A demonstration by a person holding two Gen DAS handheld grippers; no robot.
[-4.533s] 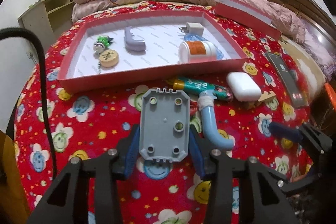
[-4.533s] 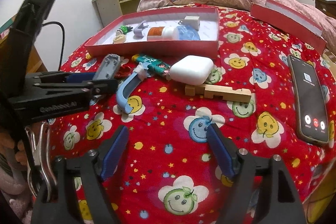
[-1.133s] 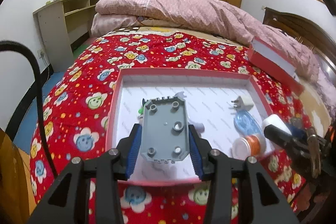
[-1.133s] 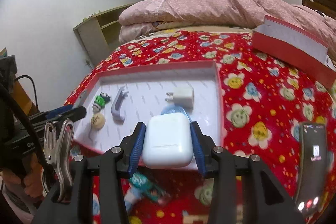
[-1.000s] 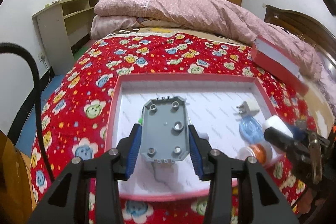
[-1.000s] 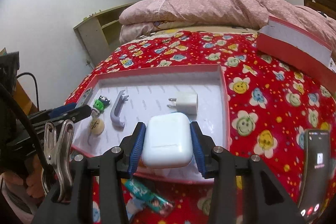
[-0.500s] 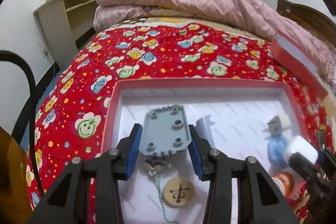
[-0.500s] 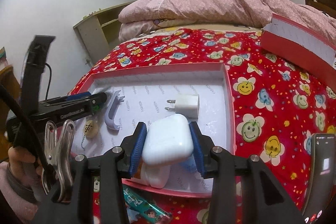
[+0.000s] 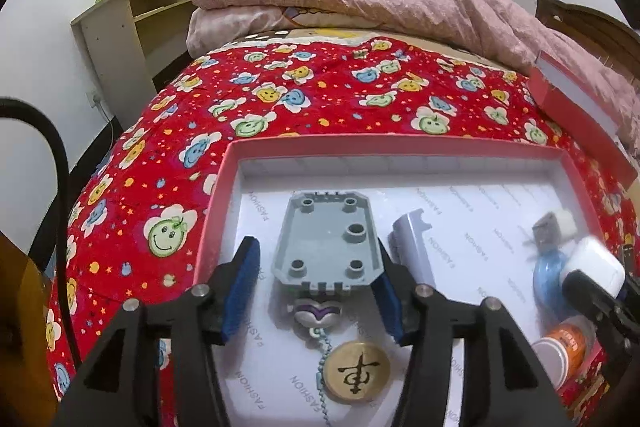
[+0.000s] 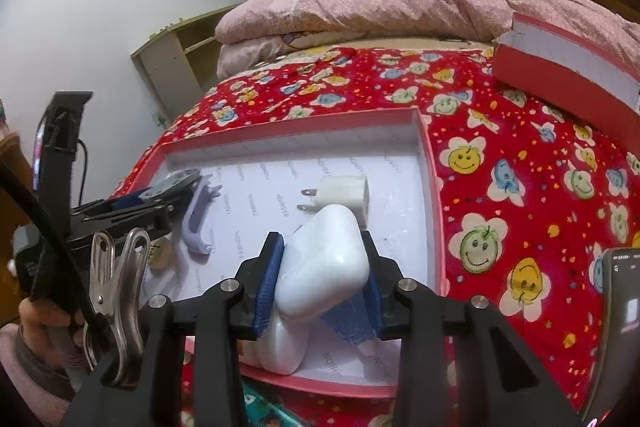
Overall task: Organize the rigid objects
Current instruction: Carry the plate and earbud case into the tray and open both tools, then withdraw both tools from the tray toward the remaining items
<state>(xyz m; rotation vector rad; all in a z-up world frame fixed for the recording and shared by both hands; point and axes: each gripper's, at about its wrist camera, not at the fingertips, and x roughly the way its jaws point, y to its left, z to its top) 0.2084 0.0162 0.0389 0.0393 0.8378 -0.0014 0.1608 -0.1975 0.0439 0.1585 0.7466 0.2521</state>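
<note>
Left wrist view: the left claw (image 9: 318,291) hangs over the near left part of the red tray (image 9: 224,187) on the bed; its jaws have just been opening, and the grey plastic plate (image 9: 326,247) lies flat on the tray's white floor between them, a clear gap at the left pad while the right pad sits right at the plate's edge. Just nearer than the plate lie a heart charm (image 9: 318,311) and a round wooden token (image 9: 356,367) on a bead chain. To the plate's right rests a lilac bracket (image 9: 412,247). Right wrist view: the right claw (image 10: 320,287) pinches the white earbud case (image 10: 324,263), tilted, above the tray's near right area; its jaws have just been closing. Just beyond the case a white plug adapter (image 10: 344,193) lies on the tray floor.
</note>
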